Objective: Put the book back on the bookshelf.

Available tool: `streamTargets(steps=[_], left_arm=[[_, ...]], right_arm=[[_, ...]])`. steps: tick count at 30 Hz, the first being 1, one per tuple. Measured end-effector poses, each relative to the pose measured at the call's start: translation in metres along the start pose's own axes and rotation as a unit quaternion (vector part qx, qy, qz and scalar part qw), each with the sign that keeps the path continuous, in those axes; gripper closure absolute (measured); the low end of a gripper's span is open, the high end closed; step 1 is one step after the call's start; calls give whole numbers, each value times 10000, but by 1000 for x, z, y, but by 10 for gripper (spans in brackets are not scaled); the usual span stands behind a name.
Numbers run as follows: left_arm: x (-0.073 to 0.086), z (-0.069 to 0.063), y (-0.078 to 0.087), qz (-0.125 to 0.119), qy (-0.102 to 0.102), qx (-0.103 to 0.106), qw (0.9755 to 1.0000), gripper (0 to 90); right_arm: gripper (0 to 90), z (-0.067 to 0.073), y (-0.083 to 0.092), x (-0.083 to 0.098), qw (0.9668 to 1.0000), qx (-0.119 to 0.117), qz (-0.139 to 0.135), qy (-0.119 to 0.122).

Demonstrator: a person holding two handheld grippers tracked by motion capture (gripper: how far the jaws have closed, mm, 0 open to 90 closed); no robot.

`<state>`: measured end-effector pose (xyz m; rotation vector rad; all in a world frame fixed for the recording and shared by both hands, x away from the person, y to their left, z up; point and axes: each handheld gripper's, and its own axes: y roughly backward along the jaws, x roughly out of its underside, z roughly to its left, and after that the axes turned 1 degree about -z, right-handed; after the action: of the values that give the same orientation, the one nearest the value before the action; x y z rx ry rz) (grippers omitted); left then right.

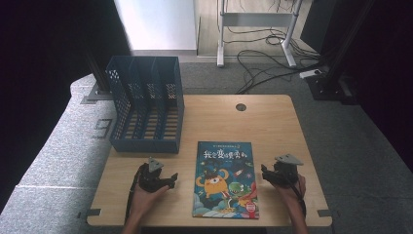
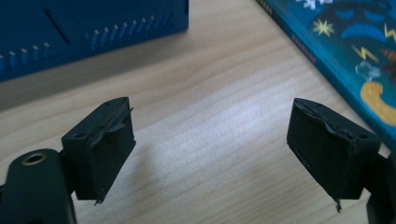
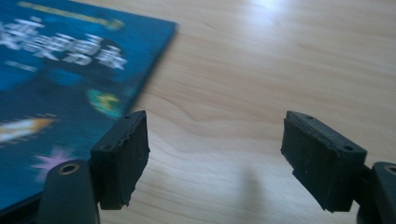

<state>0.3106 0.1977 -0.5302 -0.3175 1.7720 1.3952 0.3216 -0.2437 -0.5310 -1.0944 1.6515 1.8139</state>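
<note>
A blue picture book [image 1: 226, 179] with cartoon monsters on its cover lies flat on the wooden table [image 1: 272, 122], near the front edge. My left gripper [image 1: 170, 179] rests on the table just left of the book, open, with bare wood between its jaws. In the left gripper view the gripper [image 2: 210, 149] has the book [image 2: 345, 51] at the upper right. My right gripper [image 1: 264, 173] sits just right of the book, open and empty. In the right gripper view the gripper [image 3: 215, 154] has the book's corner [image 3: 70, 70] at the left, beside its left jaw.
A dark blue file rack [image 1: 146, 105] with several slots stands at the table's back left; its perforated wall [image 2: 88, 32] is seen in the left gripper view. A round cable hole [image 1: 240, 107] is at the back middle. Cables [image 1: 272, 58] lie on the floor beyond.
</note>
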Motion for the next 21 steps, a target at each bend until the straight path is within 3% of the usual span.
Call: streamTargets(steps=[11,21], left_arm=[[-31,-15,-4,-63,-116,156,9998,146],[-27,-18,-6,12,-148,282,9995,153]], right_arm=[[226,37,-8,-24,9986,-460,-20,251],[226,59,-17,-29,9967,-760,1,294]])
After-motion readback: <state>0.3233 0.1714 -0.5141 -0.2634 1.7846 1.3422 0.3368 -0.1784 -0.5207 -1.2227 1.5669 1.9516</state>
